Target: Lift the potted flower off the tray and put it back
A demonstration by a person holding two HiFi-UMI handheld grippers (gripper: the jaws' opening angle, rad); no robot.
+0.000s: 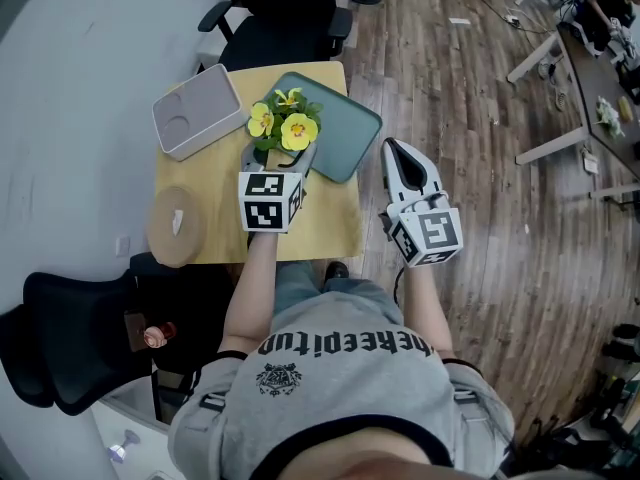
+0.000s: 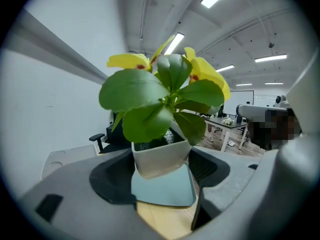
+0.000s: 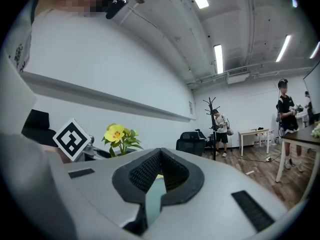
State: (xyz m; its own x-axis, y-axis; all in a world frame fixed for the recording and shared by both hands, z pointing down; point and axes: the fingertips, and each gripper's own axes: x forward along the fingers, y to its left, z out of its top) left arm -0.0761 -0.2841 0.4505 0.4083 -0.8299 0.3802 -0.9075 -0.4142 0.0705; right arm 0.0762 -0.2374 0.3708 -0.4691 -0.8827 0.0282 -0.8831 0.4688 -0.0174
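Note:
The potted flower [image 1: 283, 123], yellow blooms and green leaves in a small white pot [image 2: 160, 158], sits tilted between the jaws of my left gripper [image 1: 280, 158], which is shut on the pot. In the left gripper view the pot hangs a little above the teal tray [image 2: 165, 190]. The tray [image 1: 350, 133] lies at the small wooden table's far right corner. My right gripper [image 1: 398, 150] hovers off the table's right edge, shut with nothing in it. The right gripper view shows the flower [image 3: 120, 135] to its left.
A pale grey moulded tray [image 1: 197, 110] lies at the wooden table's [image 1: 330, 223] far left and a round tan disc [image 1: 177, 225] at its near left. Black office chairs stand behind the table [image 1: 285, 13] and at my left [image 1: 70, 338]. Wood floor lies to the right.

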